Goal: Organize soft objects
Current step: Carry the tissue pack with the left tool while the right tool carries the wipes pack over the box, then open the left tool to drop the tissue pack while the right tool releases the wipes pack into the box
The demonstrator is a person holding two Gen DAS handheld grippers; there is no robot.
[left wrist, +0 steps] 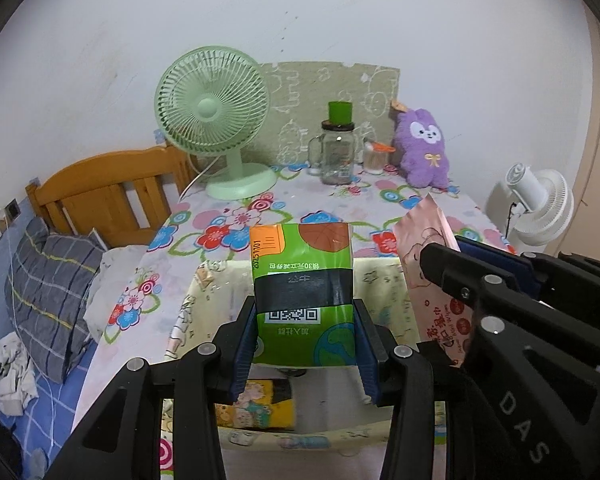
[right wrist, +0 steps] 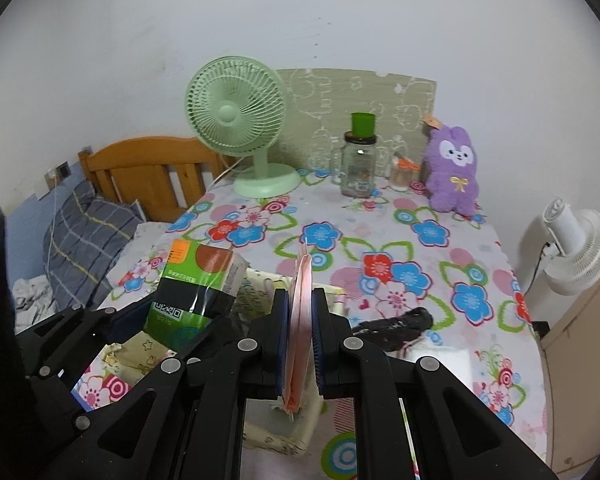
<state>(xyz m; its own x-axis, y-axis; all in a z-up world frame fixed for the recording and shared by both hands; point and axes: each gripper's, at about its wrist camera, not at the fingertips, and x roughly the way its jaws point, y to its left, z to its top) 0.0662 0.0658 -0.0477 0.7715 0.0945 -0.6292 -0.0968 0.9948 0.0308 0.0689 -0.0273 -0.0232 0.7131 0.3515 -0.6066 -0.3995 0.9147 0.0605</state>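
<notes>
Broadly, everything sits on or above the table (right wrist: 440, 248) with its flowered cloth, and the cream fabric basket (left wrist: 220, 280) at the table's near edge is the landmark for the rest. Beyond the basket, along the far wall, stand the green desk fan (left wrist: 214, 112), the purple plush rabbit (left wrist: 420, 148) and, between them, a glass mug jar (left wrist: 336, 152) with a green cup on its lid. Just above the basket's opening hangs the green tissue pack (left wrist: 304, 292), clamped from both sides by the left gripper (left wrist: 304, 344), whose jaws stand partly apart and press on the lower half of the pack. To the right of the basket's middle, also above it, the right gripper (right wrist: 300, 344) has its jaws nearly together on a pink packet (right wrist: 300, 320), held edge-on so that it looks like a thin sheet. Inside the basket, below the tissue pack, lies a yellow patterned pack (left wrist: 256, 404). The tissue pack looks light and squashy, with a slick film wrap; it dents under pressure, so a hold across its broad sides near the middle, as now, seems safest against slipping or twisting. The pink packet appears flat, floppy and very light; pinched at one end it may droop or swing, so a grip close to its centre would likely steady it better. Both seem ready to go down into the basket.
</notes>
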